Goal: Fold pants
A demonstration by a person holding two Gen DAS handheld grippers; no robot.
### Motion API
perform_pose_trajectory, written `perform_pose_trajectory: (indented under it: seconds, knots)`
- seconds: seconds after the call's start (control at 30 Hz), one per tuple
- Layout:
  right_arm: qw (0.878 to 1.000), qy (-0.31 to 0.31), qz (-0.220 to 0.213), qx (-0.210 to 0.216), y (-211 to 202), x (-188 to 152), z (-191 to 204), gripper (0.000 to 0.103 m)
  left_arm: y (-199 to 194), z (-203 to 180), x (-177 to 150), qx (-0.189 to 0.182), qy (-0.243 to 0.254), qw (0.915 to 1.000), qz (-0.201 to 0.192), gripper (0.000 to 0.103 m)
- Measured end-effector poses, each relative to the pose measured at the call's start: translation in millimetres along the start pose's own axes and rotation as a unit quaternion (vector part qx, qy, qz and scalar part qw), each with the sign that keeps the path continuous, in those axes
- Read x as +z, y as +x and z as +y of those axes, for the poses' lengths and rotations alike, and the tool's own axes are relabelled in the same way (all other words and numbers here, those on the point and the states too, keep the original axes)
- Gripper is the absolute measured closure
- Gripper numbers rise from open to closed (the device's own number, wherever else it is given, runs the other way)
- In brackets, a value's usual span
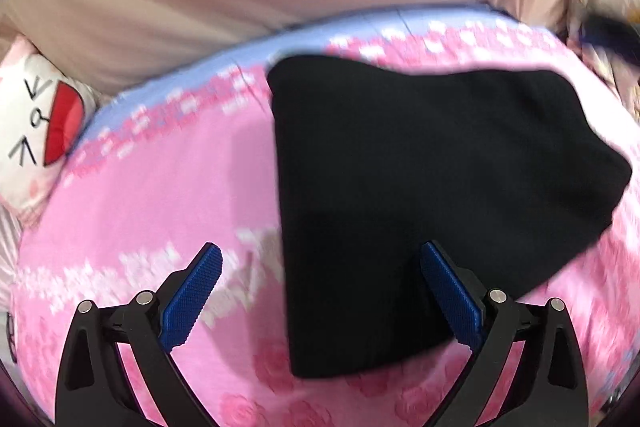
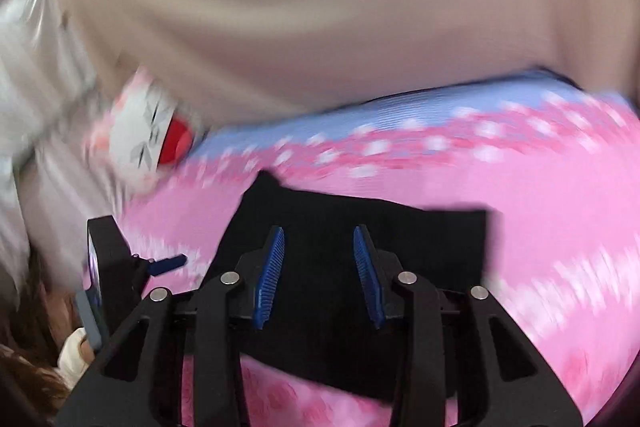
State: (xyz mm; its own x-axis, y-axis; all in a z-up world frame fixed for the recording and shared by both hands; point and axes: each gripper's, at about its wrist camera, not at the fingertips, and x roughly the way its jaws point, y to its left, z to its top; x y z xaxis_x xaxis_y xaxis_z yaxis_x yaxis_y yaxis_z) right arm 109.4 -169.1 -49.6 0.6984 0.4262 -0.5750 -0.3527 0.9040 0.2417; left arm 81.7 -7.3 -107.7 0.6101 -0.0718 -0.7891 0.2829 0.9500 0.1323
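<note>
One black pants [image 1: 420, 187], one pink blanket [image 1: 160, 195], one cartoon pillow [image 1: 36, 123], two grippers [image 1: 320, 291]

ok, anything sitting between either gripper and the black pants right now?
Nothing visible. The pants lie bare on the pink blanket; the left gripper and right gripper hover open above them. The cat pillow sits off at the blanket's edge.

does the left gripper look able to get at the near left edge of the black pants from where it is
Probably yes. The left gripper is open and hangs just above the black pants, whose left edge runs between its fingers on the pink blanket. Nothing lies over that edge.
</note>
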Motion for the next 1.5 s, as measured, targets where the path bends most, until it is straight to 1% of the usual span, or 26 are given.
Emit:
perform_pose_trajectory:
  seconds: [0.17, 0.2, 0.27, 0.33, 0.37, 0.43, 0.47, 0.57, 0.63, 0.67, 0.7, 0.8, 0.87, 0.9, 1.0, 1.07, 1.13, 1.17, 1.2, 1.23, 1.27, 1.3, 1.33, 1.37, 1.43, 1.5]
  knots:
    - [0.992, -0.074, 0.101, 0.004, 109.7, 40.9, 51.3, 0.067, 7.1, 5.4, -12.3, -0.022, -0.023, 0.9995, 0.002, 0.005]
    - [0.99, -0.088, 0.114, -0.001, 123.7, 38.9, 59.2, 0.067, 8.0, 7.5, -13.2, -0.028, -0.027, 0.9992, 0.003, 0.005]
    - [0.979, -0.136, 0.153, -0.016, 159.0, 29.7, 80.1, 0.073, 9.8, 10.4, -17.0, -0.038, -0.033, 0.9987, 0.003, 0.005]
    - [0.966, -0.171, 0.181, -0.067, 207.1, 14.6, 86.9, 0.074, 12.4, 9.9, -20.4, -0.034, -0.033, 0.9989, -0.003, 0.005]
    - [0.968, -0.169, 0.175, -0.063, 223.2, 11.9, 85.2, 0.074, 12.9, 11.2, -21.3, -0.026, -0.033, 0.9991, -0.009, 0.005]
    - [0.972, -0.159, 0.165, -0.051, 229.3, 13.3, 85.3, 0.07, 12.2, 13.1, -20.6, 0.0, -0.03, 0.9993, -0.023, 0.005]
    - [0.972, -0.159, 0.164, -0.051, 229.7, 14.3, 87.1, 0.07, 12.3, 14.1, -20.2, 0.0, -0.027, 0.9993, -0.025, 0.005]
    - [0.983, -0.127, 0.134, -0.021, 200.8, 21.5, 84.6, 0.07, 13.3, 22.5, -18.6, -0.033, -0.041, 0.9985, -0.012, 0.005]
    - [0.994, -0.057, 0.088, 0.02, 152.0, 28.1, 60.7, 0.071, 13.6, 27.8, -19.7, -0.051, -0.045, 0.9977, -0.005, 0.005]
    - [0.996, -0.035, 0.076, 0.021, 138.4, 27.8, 49.3, 0.071, 15.0, 29.8, -21.1, -0.053, -0.048, 0.9974, -0.004, 0.005]
    - [0.998, -0.017, 0.067, -0.001, 125.8, 22.1, 29.5, 0.071, 17.1, 30.7, -22.2, -0.057, -0.051, 0.9971, -0.001, 0.005]
    - [0.989, 0.02, 0.119, -0.09, 137.3, -8.2, -30.1, 0.073, 19.2, 29.1, -20.9, -0.057, -0.052, 0.997, 0.0, 0.005]
    - [0.991, 0.106, 0.074, -0.043, 100.8, -17.2, -60.3, 0.078, 16.6, 28.0, -15.8, -0.053, -0.041, 0.9977, 0.005, 0.005]
    - [0.991, 0.117, 0.051, -0.047, 82.0, -18.2, -64.1, 0.078, 13.1, 27.5, -11.9, -0.046, -0.036, 0.9983, 0.006, 0.005]
    - [0.987, 0.126, -0.032, -0.092, 9.5, -28.9, -74.8, 0.075, -22.2, 30.2, 7.3, -0.03, -0.024, 0.9981, -0.048, 0.005]
    - [0.984, 0.143, -0.045, -0.098, -12.5, -34.1, -82.8, 0.075, -34.9, 27.4, 25.7, -0.031, -0.024, 0.9964, -0.075, 0.005]
    - [0.985, 0.135, -0.032, -0.105, -9.8, -37.0, -86.7, 0.075, -31.4, 15.6, 48.6, -0.023, -0.021, 0.9953, -0.092, 0.005]
    - [0.984, 0.129, -0.014, -0.118, -0.5, -43.0, -89.6, 0.076, -18.5, 8.4, 59.4, -0.013, -0.016, 0.996, -0.087, 0.005]
    - [0.981, 0.124, 0.024, -0.146, 20.3, -54.7, -98.2, 0.078, 2.6, -1.2, 67.3, 0.003, -0.011, 0.9978, -0.066, 0.005]
    - [0.98, 0.125, 0.035, -0.151, 34.2, -65.7, -105.4, 0.079, 21.9, -6.5, 70.2, 0.015, -0.008, 0.9989, -0.044, 0.005]
    - [0.982, 0.133, 0.008, -0.136, 32.7, -74.4, -111.6, 0.079, 42.4, -10.1, 68.9, 0.027, -0.007, 0.9995, -0.015, 0.005]
    - [0.981, 0.141, 0.009, -0.131, 27.5, -73.2, -111.9, 0.079, 60.0, -11.4, 64.1, 0.027, -0.012, 0.9996, 0.004, 0.005]
    - [0.979, 0.155, 0.008, -0.131, 17.3, -69.8, -109.1, 0.079, 59.0, -9.7, 57.6, 0.023, -0.019, 0.9994, -0.02, 0.005]
    - [0.978, 0.161, 0.0, -0.129, 8.3, -68.4, -106.0, 0.075, 59.4, -5.9, 55.9, 0.022, -0.018, 0.9994, -0.021, 0.005]
    - [0.984, 0.141, -0.029, -0.104, -15.1, -61.5, -85.6, 0.075, 59.2, -1.1, 54.4, 0.011, -0.025, 0.9995, -0.014, 0.005]
    - [0.986, 0.107, -0.011, -0.125, -9.4, -66.0, -73.8, 0.075, 64.8, 2.1, 54.5, -0.002, -0.036, 0.9993, -0.009, 0.005]
